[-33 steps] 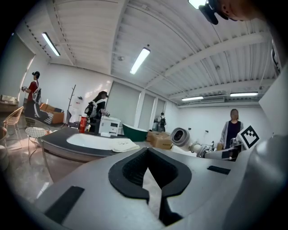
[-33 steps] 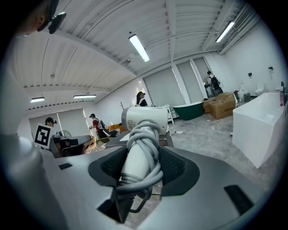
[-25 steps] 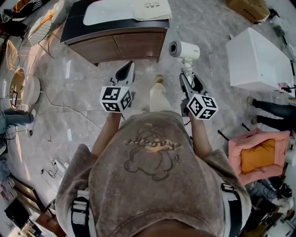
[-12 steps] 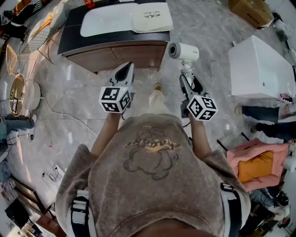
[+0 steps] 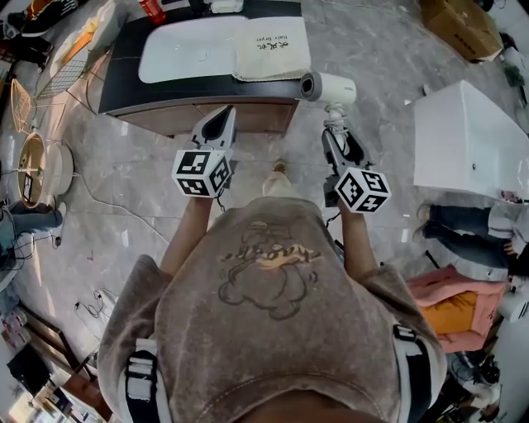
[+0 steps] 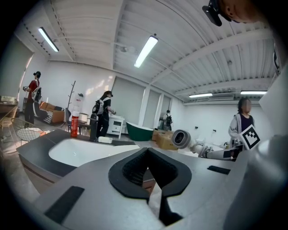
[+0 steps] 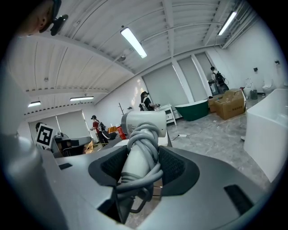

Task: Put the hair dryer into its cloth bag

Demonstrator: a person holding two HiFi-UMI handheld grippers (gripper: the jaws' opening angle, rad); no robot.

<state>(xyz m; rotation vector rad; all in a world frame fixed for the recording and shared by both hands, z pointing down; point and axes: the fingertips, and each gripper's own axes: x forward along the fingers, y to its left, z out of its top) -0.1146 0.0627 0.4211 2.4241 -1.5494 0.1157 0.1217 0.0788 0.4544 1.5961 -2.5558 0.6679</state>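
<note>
The white hair dryer (image 5: 328,87) stands upright in my right gripper (image 5: 334,135), its head turned left. The jaws are shut on its handle, around which the grey cord (image 7: 143,155) is wound. In the right gripper view the dryer (image 7: 143,122) fills the gap between the black pads (image 7: 173,168). My left gripper (image 5: 226,114) is shut and holds nothing; its pads (image 6: 135,168) meet. The cream cloth bag (image 5: 273,48) lies flat on the dark counter (image 5: 122,76), ahead of both grippers and between them. From the left gripper view the dryer (image 6: 181,139) shows at the right.
A white basin (image 5: 186,59) lies on the counter left of the bag, with a red bottle (image 5: 151,11) behind it. A white tub (image 5: 467,132) stands at the right and a pink chair (image 5: 455,297) behind it. Cables (image 5: 95,194) run over the floor at the left. People stand around the room.
Both grippers have moved forward together toward the counter, which now lies closer under them. The dryer stays in the right gripper's grip. The left gripper stays shut.
</note>
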